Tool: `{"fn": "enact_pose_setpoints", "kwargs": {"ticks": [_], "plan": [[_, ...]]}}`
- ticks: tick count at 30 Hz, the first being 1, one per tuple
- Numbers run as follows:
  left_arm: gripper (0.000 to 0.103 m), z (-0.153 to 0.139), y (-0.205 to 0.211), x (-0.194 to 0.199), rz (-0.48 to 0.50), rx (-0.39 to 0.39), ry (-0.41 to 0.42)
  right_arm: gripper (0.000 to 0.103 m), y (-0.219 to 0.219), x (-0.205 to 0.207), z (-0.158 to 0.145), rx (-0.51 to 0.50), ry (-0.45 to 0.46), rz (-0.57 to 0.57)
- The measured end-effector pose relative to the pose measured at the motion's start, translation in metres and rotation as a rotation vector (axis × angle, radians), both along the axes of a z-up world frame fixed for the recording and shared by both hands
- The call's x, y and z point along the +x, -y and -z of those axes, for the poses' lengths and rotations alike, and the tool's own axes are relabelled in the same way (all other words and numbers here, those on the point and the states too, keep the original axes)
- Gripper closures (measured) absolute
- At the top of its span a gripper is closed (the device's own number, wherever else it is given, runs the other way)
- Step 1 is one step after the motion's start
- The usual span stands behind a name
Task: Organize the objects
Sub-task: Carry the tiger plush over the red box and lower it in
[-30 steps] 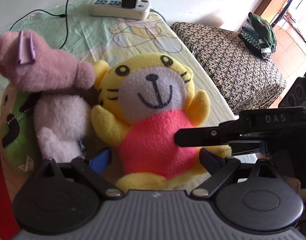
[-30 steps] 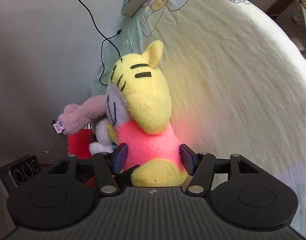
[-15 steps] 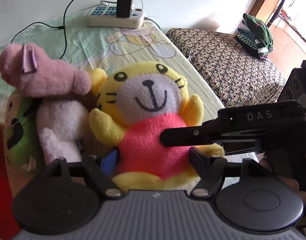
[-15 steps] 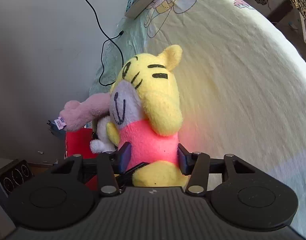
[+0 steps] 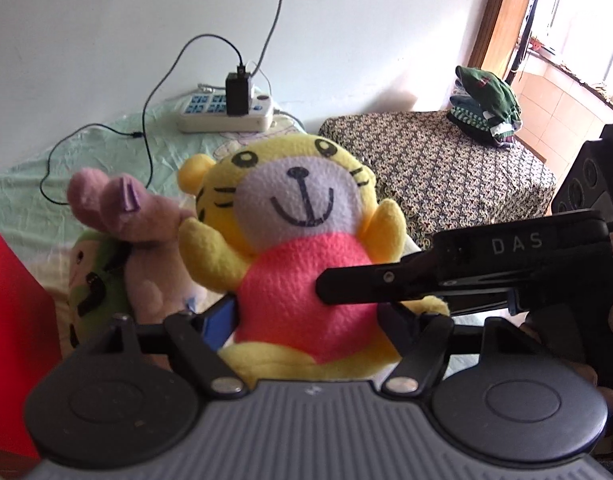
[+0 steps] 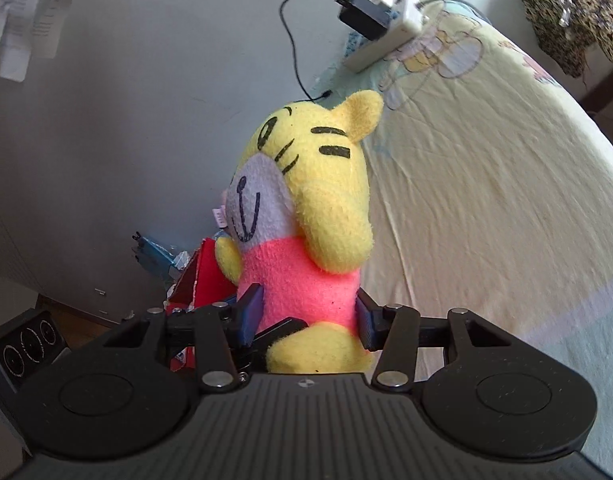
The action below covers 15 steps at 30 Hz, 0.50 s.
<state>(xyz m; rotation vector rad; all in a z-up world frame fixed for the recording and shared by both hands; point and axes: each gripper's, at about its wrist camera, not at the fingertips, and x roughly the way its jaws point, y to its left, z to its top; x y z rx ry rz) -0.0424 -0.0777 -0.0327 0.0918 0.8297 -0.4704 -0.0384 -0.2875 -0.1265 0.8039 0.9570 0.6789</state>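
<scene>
Now the yellow tiger plush [image 5: 302,240] is sitting upright above the bedsheet [image 6: 486,200], both tools pinching its pink belly: the left gripper [image 5: 306,320] is squeezing it side to side, the right gripper [image 6: 306,316] is clamping it front to back. A pink plush [image 5: 146,248] is leaning just beside it, a power strip [image 5: 226,116] lying well behind.
</scene>
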Motion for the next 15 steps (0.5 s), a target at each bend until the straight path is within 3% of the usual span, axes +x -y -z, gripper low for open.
{"fn": "enact_pose_setpoints", "kwargs": {"ticks": [15], "plan": [[0.029, -0.038, -0.115, -0.037, -0.214, -0.029, 0.163, 0.052, -0.117, -0.015, -0.052, 0.008, 0.176, -0.181]]}}
